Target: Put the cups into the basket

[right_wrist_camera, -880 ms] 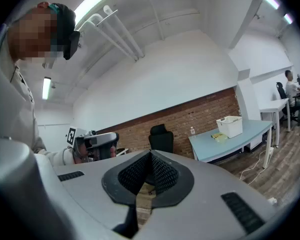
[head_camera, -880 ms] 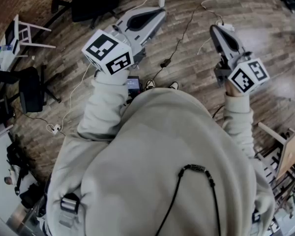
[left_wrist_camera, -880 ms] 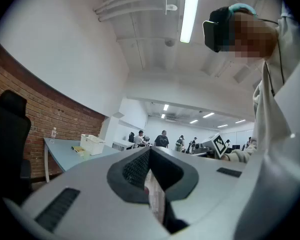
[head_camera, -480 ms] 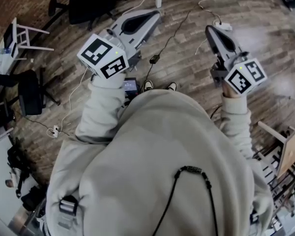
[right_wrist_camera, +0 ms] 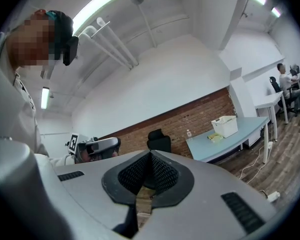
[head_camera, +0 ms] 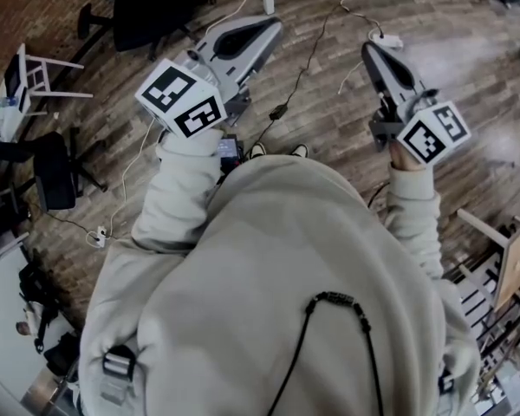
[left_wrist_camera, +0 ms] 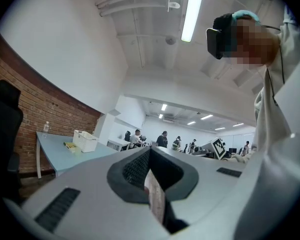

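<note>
Head view looks down past a pale sweatshirt (head_camera: 286, 276). The left gripper (head_camera: 274, 26) juts toward 11 o'clock and the right gripper (head_camera: 369, 50) toward 1 o'clock, both over a wooden floor (head_camera: 347, 120) with a cable (head_camera: 305, 66) trailing to 12. Only this view shows the person's shoes (head_camera: 300, 151) and a dark chair (head_camera: 54, 167) at 9 o'clock.

Left gripper view has its jaws pressed together with nothing between them. Beyond them, at 9 o'clock, a pale table (left_wrist_camera: 55, 159) carries a white crate (left_wrist_camera: 85, 141) against a brick wall (left_wrist_camera: 20, 109). People (left_wrist_camera: 163, 139) stand far off at the centre.

Right gripper view shows those jaws closed and empty too, with the same table and crate at 3 o'clock. Cups cannot be made out in any view.
</note>
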The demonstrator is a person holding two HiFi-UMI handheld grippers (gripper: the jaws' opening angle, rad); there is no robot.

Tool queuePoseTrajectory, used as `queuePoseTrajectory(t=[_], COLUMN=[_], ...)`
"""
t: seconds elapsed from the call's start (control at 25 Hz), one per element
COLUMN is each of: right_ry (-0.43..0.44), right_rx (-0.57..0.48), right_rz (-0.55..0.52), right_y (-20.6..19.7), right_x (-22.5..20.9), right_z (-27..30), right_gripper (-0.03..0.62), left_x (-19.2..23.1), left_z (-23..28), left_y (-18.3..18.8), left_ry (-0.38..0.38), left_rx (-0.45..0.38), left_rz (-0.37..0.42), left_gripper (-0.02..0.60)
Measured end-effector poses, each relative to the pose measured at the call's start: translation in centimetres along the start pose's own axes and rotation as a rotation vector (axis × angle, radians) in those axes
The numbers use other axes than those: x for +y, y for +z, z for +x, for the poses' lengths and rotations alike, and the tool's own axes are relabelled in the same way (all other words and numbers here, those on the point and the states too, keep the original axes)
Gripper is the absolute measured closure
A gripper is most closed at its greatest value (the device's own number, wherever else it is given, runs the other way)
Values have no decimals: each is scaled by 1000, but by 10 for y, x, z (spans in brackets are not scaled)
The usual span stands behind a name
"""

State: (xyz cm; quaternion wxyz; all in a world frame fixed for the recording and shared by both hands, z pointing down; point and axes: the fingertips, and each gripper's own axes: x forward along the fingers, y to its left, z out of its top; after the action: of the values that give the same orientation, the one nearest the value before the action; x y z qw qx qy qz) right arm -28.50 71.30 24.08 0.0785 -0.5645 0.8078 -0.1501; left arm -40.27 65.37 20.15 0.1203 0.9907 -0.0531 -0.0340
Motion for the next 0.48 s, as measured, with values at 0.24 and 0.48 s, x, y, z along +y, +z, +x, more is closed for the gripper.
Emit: queuePoseTrajectory(t=[0.24, 0.48], right_ry=[0, 1], right_rx=[-42, -69], right_rz=[71, 88], right_y=[-2, 4], right_x=[-34, -50], right_z=[-29, -36], right_gripper=[583, 583], left_x=[-1, -8], left_z=[18, 38], left_y=[9, 18], left_ry=[47, 29], left_rx=[-19, 2], left_rz=[5, 59], left_gripper=[584, 584])
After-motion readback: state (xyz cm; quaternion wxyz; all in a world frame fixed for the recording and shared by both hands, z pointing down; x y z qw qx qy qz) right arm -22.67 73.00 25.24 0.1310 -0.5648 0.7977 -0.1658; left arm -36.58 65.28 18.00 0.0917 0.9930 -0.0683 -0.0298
